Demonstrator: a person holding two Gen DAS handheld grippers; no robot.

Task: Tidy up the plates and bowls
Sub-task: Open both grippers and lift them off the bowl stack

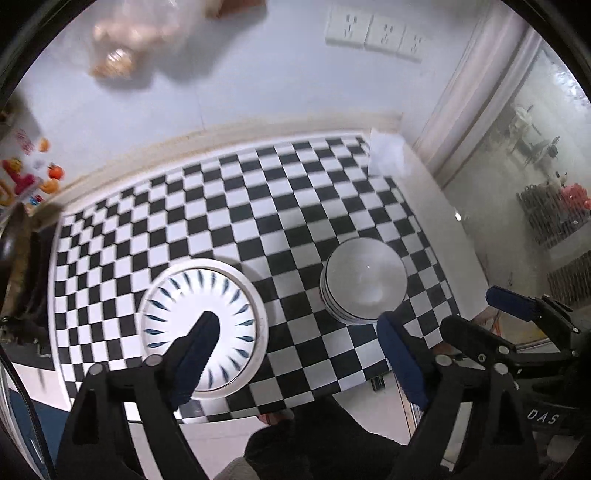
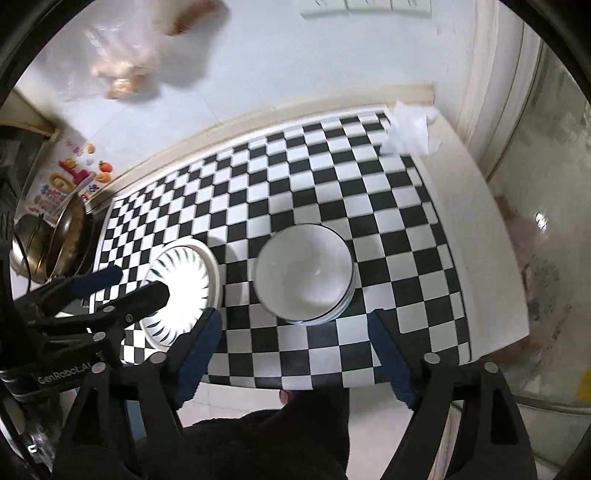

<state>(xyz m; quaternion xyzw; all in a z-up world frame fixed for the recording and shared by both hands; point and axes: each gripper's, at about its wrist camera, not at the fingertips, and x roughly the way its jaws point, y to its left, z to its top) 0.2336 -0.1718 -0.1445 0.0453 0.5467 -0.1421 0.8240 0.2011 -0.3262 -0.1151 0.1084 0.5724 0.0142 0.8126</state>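
A stack of white plates with blue leaf marks (image 1: 177, 314) (image 2: 184, 280) lies on the checkered mat at the left. A stack of white bowls (image 1: 364, 280) (image 2: 304, 273) stands to its right. My left gripper (image 1: 297, 326) is open and empty, held above the mat's front edge between plates and bowls. My right gripper (image 2: 295, 321) is open and empty, just in front of the bowls. The right gripper also shows at the right of the left wrist view (image 1: 476, 314). The left gripper shows at the left of the right wrist view (image 2: 136, 284).
A black-and-white checkered mat (image 1: 258, 206) (image 2: 388, 229) covers the white counter. Crumpled white tissue (image 1: 386, 155) (image 2: 410, 133) lies at the back right corner. Metal pots (image 2: 48, 240) stand at the far left. A wall with sockets (image 1: 373, 31) is behind.
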